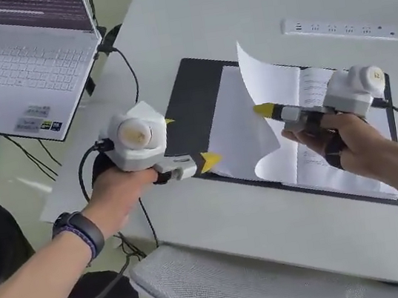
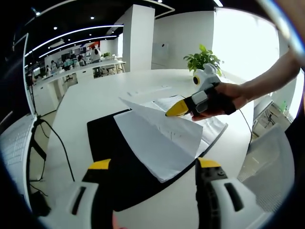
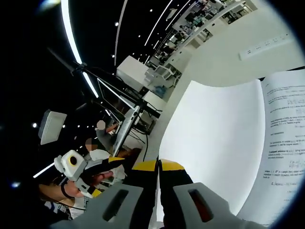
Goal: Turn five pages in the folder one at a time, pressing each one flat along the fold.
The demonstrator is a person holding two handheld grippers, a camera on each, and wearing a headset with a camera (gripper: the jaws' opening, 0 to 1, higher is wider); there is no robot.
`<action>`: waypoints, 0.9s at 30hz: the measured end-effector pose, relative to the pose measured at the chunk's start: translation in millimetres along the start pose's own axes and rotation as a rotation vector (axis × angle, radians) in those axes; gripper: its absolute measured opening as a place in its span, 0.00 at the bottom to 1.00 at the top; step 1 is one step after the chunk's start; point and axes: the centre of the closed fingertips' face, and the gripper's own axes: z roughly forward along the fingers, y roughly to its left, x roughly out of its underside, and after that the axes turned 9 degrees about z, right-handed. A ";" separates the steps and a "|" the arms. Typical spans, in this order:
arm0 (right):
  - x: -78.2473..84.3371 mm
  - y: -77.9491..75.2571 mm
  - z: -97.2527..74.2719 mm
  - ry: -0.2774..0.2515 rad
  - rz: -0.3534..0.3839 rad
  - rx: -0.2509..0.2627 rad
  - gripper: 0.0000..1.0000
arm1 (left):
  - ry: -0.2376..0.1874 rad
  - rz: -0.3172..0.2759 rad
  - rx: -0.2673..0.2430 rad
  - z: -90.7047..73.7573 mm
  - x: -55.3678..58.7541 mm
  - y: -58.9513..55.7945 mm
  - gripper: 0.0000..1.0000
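Observation:
A black folder (image 1: 194, 90) lies open on the white table, with printed pages (image 1: 317, 86) on its right half. My right gripper (image 1: 262, 111) is shut on the edge of one white page (image 1: 267, 79), which it holds up in a curl over the fold. In the right gripper view the yellow tips (image 3: 158, 166) pinch that page (image 3: 214, 133). My left gripper (image 1: 189, 141) hovers open at the folder's left edge with nothing between its jaws. The left gripper view looks between the open left gripper (image 2: 153, 164) at the lifted page (image 2: 162, 129) and the right gripper (image 2: 181, 109).
A laptop (image 1: 13, 57) sits at the far left of the table, and a white power strip (image 1: 342, 28) lies behind the folder. Black cables (image 1: 126, 62) run off the table's left edge. A grey mesh chair (image 1: 226, 280) stands below the near edge.

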 end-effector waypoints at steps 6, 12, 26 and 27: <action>9.2 -15.1 15.4 0.034 0.030 0.030 0.00 | -0.002 -0.016 -0.012 -5.1 3.9 1.7 0.69; 7.8 -43.2 31.0 0.052 0.067 0.064 0.00 | 0.002 -0.027 -0.016 -7.3 10.3 1.5 0.69; 17.7 -60.1 56.9 0.086 0.114 0.098 0.00 | 0.016 -0.046 -0.017 -8.4 20.6 -1.8 0.69; 18.9 -58.8 58.7 0.088 0.109 0.095 0.00 | 0.016 -0.047 -0.016 -8.4 20.6 -2.6 0.68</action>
